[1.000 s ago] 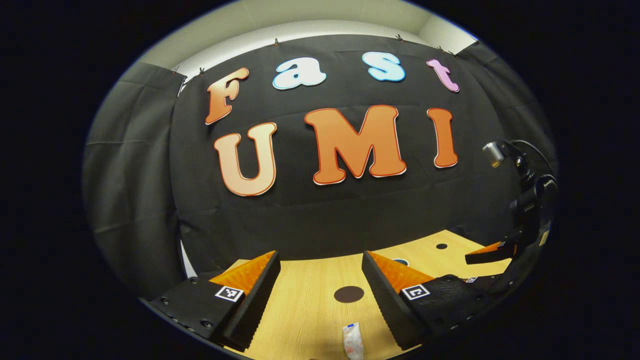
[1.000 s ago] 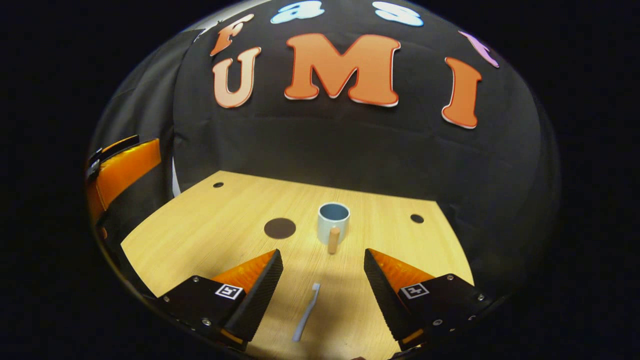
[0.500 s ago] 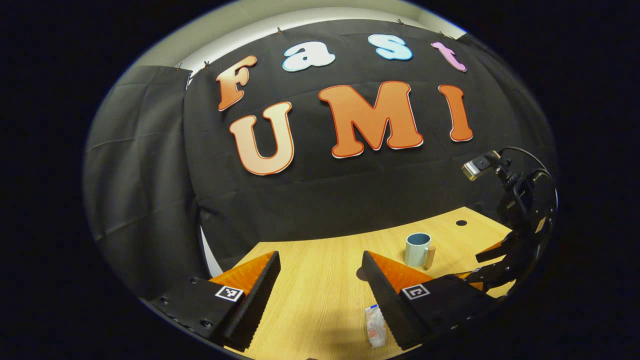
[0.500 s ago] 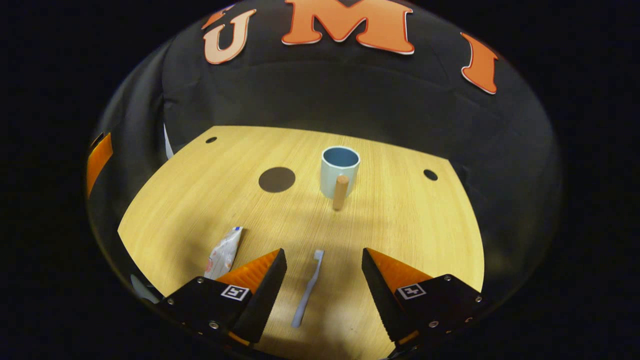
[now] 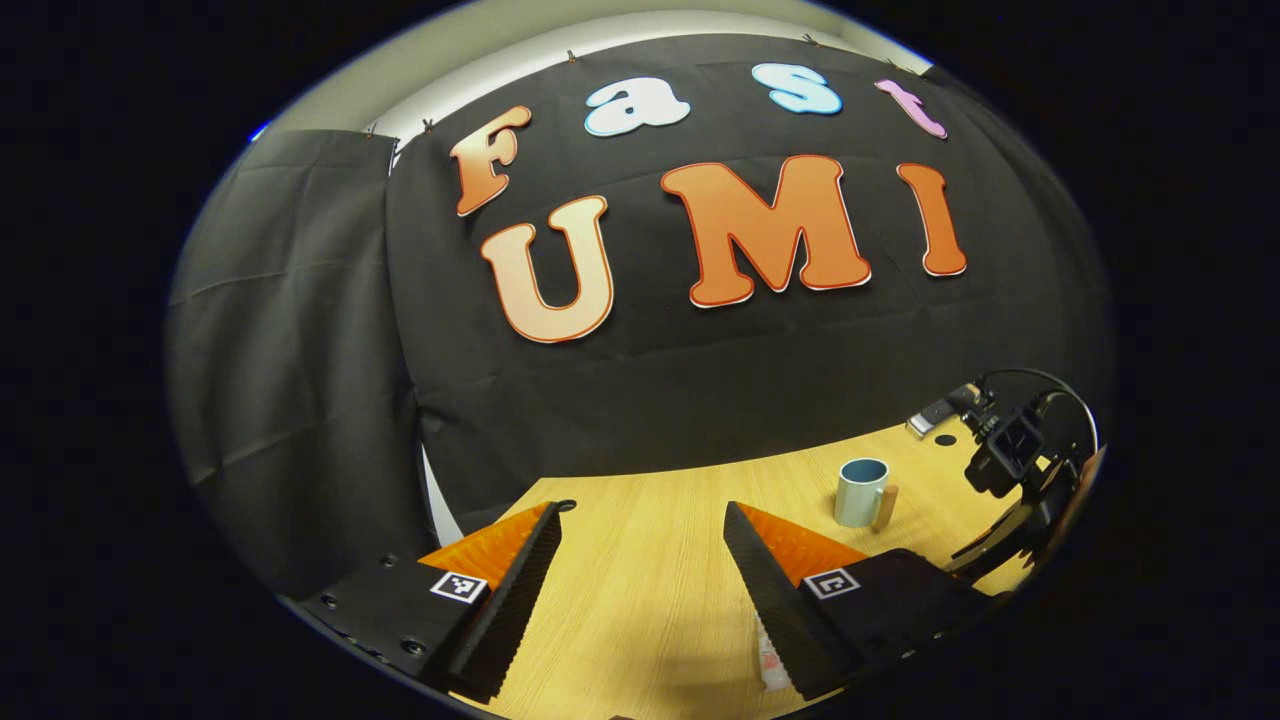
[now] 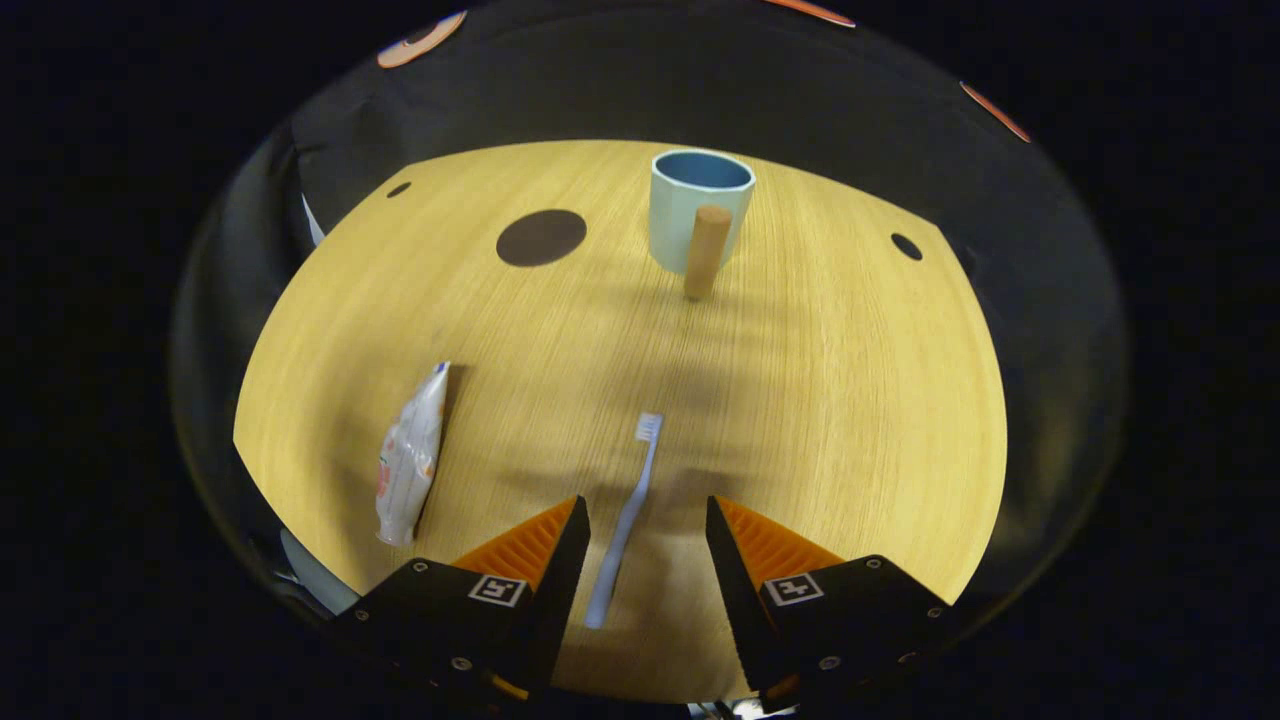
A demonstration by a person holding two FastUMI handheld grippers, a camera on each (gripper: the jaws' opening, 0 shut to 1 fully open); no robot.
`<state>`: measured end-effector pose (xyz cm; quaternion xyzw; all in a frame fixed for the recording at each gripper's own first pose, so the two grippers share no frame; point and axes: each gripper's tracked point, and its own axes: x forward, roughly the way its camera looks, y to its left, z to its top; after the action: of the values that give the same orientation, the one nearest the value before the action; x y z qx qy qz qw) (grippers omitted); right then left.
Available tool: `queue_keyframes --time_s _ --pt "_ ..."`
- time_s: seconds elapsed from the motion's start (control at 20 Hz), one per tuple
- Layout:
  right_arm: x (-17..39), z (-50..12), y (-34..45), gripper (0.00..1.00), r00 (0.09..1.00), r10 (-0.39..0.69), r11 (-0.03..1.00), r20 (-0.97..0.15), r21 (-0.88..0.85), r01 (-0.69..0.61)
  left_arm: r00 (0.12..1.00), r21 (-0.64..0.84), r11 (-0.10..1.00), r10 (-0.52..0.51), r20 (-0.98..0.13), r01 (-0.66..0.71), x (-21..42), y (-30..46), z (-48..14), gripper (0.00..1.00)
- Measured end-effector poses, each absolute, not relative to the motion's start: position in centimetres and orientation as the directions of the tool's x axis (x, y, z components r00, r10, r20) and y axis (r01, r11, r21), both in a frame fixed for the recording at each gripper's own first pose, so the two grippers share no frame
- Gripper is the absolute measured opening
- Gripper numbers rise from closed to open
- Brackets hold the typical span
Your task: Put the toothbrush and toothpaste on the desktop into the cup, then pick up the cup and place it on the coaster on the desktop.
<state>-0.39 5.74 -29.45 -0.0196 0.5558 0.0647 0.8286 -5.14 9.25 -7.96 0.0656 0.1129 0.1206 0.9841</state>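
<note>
While the right gripper [image 6: 640, 535] hangs low over the desk [image 6: 820, 400], its fingers stand narrowly apart with the toothbrush [image 6: 625, 515] lying flat between them, untouched. Left of it lies the toothpaste [image 6: 410, 455]. Farther back, the cup [image 6: 695, 205] stands upright, with the coaster [image 6: 541, 237] to its left. Off to the side, the left gripper [image 5: 640, 570] hovers wide open above bare wood.
</note>
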Motion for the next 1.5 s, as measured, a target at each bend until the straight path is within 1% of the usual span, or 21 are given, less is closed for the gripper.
queue_keyframes --time_s 0.05,0.25,0.3,0.5,0.65,0.75,0.8,0.85,0.9,1.0,1.15,1.35,1.5 --pt "-0.4 -30.3 5.7 0.7 0.355 0.075 0.991 -0.932 0.029 -0.131 0.944 0.154 0.962 0.257 -0.209 -0.227 -5.2 9.3 -8.1 0.99" --pt "-0.2 -32.2 6.5 0.62 0.255 0.096 0.992 -0.962 0.072 -0.101 0.936 0.135 0.961 0.266 -0.232 -0.239 -5.1 9.5 -9.1 0.99" --pt "-0.3 -32.4 6.4 0.58 0.237 0.094 0.993 -0.967 0.073 -0.096 0.934 0.13 0.962 0.265 -0.238 -0.24 -5.1 9.6 -9.5 0.99" --pt "-0.8 -33.6 5.9 0.56 0.173 0.066 0.995 -0.983 0.053 -0.081 0.928 0.102 0.965 0.262 -0.264 -0.243 -5.2 9.6 -10.4 0.99" --pt "-1.0 -33.9 6.0 0.33 0.131 0.069 0.997 -0.989 0.064 -0.039 0.925 0.095 0.963 0.267 -0.269 -0.25 -5.2 9.7 -10.6 0.99" --pt "-0.6 -34.0 6.4 0.24 0.131 0.09 0.996 -0.987 0.089 -0.017 0.926 0.084 0.966 0.257 -0.275 -0.243 -5.2 9.7 -10.9 0.99" --pt "-0.6 -34.0 6.7 0.17 0.123 0.117 0.993 -0.985 0.118 -0.002 0.927 0.079 0.968 0.25 -0.281 -0.238 -5.2 9.6 -10.9 0.99" --pt "-0.6 -33.6 7.3 0.14 0.116 0.165 0.985 -0.979 0.169 0.021 0.926 0.073 0.97 0.245 -0.289 -0.234 -5.1 9.7 -11.1 0.99" --pt "-0.8 -33.6 7.8 0.08 0.111 0.203 0.977 -0.973 0.209 0.046 0.925 0.066 0.972 0.236 -0.299 -0.227 -5.0 9.6 -11.2 0.99" --pt "-0.8 -33.3 7.8 0.06 0.137 0.227 0.972 -0.964 0.234 0.038 0.922 0.042 0.977 0.211 -0.325 -0.209 -4.5 9.1 -11.7 0.99" --pt "-1.0 -32.3 7.3 0.06 0.178 0.248 0.968 -0.952 0.251 -0.009 0.904 -0.01 0.986 0.148 -0.402 -0.167 -4.1 7.5 -13.1 0.99" --pt "-1.6 -29.9 6.2 0.06 0.23 0.294 0.954 -0.928 0.298 -0.017 0.849 -0.055 0.985 0.114 -0.516 -0.166 -4.4 6.7 -15.6 0.99" --pt "-1.2 -28.7 5.7 0.06 0.28 0.322 0.946 -0.904 0.32 -0.054 0.811 -0.112 0.985 0.039 -0.584 -0.128 -4.4 5.1 -17.6 0.99"
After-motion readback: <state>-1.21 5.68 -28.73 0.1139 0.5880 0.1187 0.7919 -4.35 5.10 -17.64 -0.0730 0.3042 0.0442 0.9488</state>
